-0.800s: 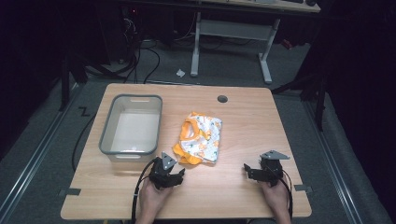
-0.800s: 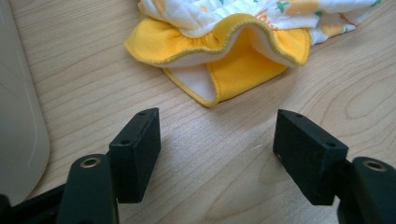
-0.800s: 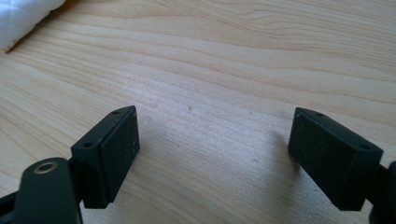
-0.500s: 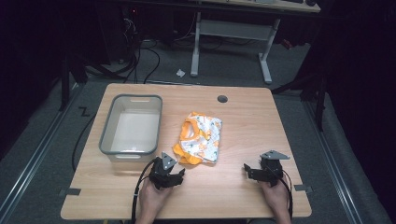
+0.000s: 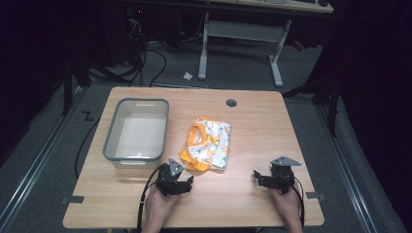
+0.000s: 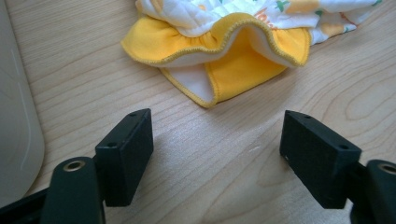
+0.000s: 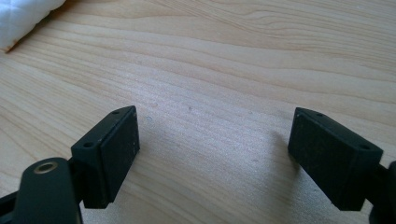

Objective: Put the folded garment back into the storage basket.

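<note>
Cloth [image 5: 206, 144], soft, light and floppy at table [image 5: 291, 136] centre, sits at 12 o'clock from the gaping, empty left gripper [image 5: 180, 183], best pinched at its yellow hem [image 6: 219, 79]; right gripper [image 5: 260, 178] likewise gapes empty.

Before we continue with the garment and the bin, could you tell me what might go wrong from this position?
The left gripper stands open just short of the yellow-trimmed garment; closing on the loose hem alone may lift one layer and let the bundle unfold. The grey bin sits close beside the garment, so a dragged sleeve could catch its rim. The right gripper is open over bare table, apart from the cloth, so it gives no support yet.
</note>
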A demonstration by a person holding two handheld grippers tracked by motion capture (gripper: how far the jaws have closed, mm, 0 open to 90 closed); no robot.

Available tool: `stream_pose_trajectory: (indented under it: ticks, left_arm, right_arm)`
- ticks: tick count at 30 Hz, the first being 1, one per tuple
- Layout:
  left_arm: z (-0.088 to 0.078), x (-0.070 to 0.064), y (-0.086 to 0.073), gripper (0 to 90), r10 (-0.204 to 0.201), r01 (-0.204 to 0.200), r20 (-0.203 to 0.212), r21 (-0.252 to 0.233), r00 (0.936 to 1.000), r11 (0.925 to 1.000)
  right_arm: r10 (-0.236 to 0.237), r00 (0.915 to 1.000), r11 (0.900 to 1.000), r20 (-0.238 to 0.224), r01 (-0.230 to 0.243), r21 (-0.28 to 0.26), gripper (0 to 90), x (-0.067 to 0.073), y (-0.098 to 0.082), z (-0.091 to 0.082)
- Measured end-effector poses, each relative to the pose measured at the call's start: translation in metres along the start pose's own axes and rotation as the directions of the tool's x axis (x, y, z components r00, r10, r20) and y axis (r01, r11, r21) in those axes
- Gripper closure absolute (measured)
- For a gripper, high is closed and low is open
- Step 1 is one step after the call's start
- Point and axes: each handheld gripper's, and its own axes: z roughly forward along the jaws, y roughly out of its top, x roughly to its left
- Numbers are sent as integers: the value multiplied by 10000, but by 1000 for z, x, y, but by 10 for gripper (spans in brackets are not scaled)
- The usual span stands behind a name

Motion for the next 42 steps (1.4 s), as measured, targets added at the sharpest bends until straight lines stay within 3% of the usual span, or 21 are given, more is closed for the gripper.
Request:
stream_pose_trajectory:
  ticks: [17, 30, 42]
  left_arm:
    - [-1, -3, -1, 271, -139, 139, -184, -15, 9997, 9999]
    - [-7, -7, 0, 273, -126, 126, 96, -41, 9999, 9999]
    - [-17, -12, 13, 271, 5, 3, 236, -352, 9997, 9994]
  right_arm:
    - [-5, 10000, 10000, -7, 5, -4, 165, 0, 0, 0]
    - [1, 10000, 10000, -3, -1, -14, 165, 0, 0, 0]
    - [-1, 10000, 10000, -2, 1, -13, 165, 0, 0, 0]
